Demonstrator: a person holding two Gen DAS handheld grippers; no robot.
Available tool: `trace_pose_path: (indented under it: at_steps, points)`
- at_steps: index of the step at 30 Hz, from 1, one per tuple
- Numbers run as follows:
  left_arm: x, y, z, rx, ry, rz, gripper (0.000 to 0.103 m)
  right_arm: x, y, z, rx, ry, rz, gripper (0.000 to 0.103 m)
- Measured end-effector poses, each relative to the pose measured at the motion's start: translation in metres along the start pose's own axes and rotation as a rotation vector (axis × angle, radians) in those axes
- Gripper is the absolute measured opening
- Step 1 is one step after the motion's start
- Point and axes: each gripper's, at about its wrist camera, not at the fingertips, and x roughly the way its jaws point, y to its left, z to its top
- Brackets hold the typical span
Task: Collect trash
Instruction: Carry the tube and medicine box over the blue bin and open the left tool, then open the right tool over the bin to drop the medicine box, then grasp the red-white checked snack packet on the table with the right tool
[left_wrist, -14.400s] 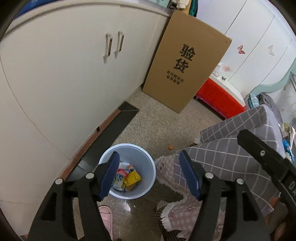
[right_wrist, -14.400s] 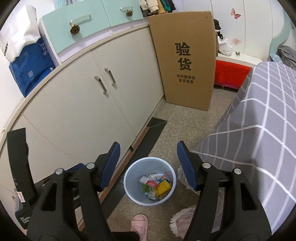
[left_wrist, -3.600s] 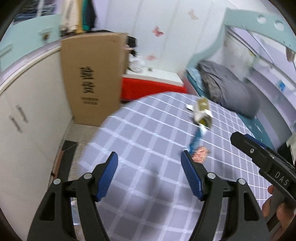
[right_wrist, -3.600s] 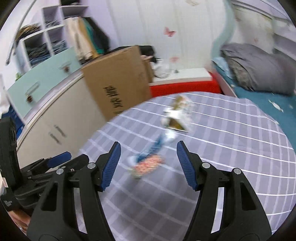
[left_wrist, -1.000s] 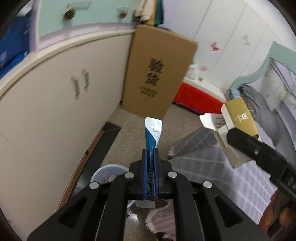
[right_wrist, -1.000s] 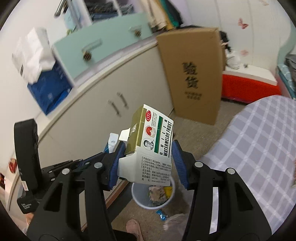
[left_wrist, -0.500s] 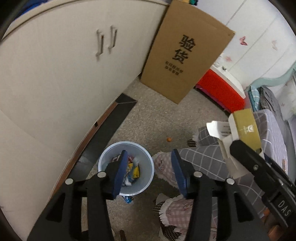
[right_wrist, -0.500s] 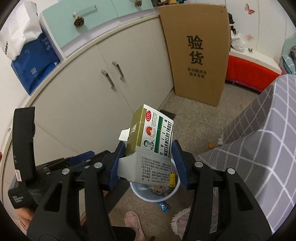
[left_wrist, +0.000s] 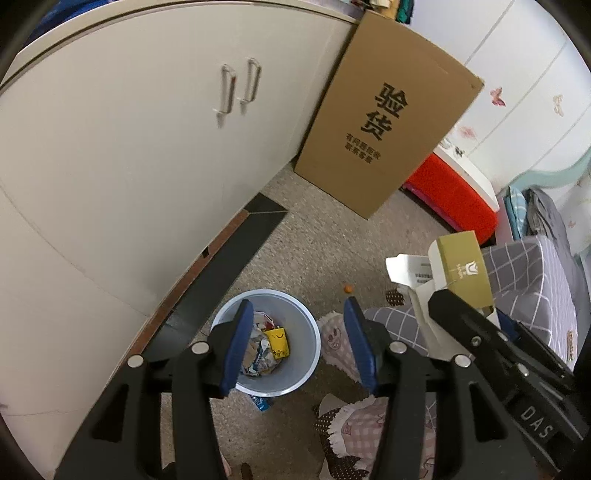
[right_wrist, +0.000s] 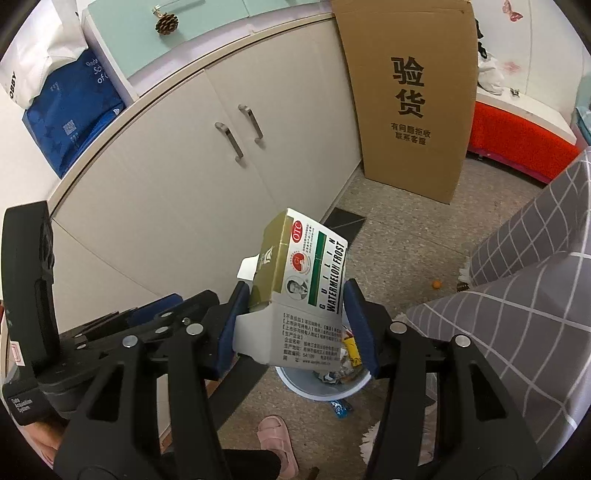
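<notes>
The left gripper (left_wrist: 295, 341) hangs over the floor (left_wrist: 325, 243) with its jaws wide apart. Nothing is between them. Right under it stands the trash bin (left_wrist: 306, 332), a pale blue round bin with crumpled paper and a yellow wrapper (left_wrist: 277, 342) inside. A small blue wrapper (left_wrist: 261, 402) lies on the floor just beside the bin, near the bottom of the picture. Left of the bin is a long white cupboard (left_wrist: 129, 166). A tall cardboard box (left_wrist: 384, 125) leans against it, farther back.

The right gripper (right_wrist: 293, 328) has its jaws closed on a medicine box (right_wrist: 306, 291). The blue pads press on both sides of it. The box is green-gold and white, its flap is open, and it tilts a little. It is up in the air over the trash bin (right_wrist: 314, 387), which peeks out below it. A pink slipper (right_wrist: 277, 439) is on the floor near the bin. A grey checked cloth (right_wrist: 517, 295) hangs down on the right.
</notes>
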Motion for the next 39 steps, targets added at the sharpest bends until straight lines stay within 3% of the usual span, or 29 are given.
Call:
trace_pose_path:
  at_steps: [3, 12, 19, 26, 30, 34, 39]
  points:
    - [-0.004, 0.006, 0.002, -0.021, -0.012, 0.016, 0.051, 0.004, 0.000, 0.002, 0.022, 0.005, 0.015, 0.069]
    - [-0.024, 0.002, 0.005, -0.042, -0.052, 0.021, 0.053, -0.026, -0.012, 0.005, 0.023, -0.044, -0.008, 0.069]
    - [-0.057, -0.054, 0.002, 0.015, -0.116, -0.038, 0.056, -0.099, -0.049, 0.011, -0.007, -0.157, -0.065, 0.069]
    - [-0.076, -0.148, -0.015, 0.135, -0.148, -0.092, 0.060, -0.182, -0.127, 0.000, 0.025, -0.242, -0.188, 0.069]
    - [-0.077, -0.195, -0.032, 0.198, -0.143, -0.116, 0.060, -0.219, -0.182, -0.015, 0.064, -0.258, -0.327, 0.069]
    - [-0.074, -0.227, -0.054, 0.253, -0.135, -0.110, 0.061, -0.237, -0.238, -0.035, 0.136, -0.217, -0.453, 0.069]
    - [-0.072, -0.232, -0.067, 0.256, -0.121, -0.099, 0.062, -0.228, -0.280, -0.053, 0.195, -0.136, -0.489, 0.066]
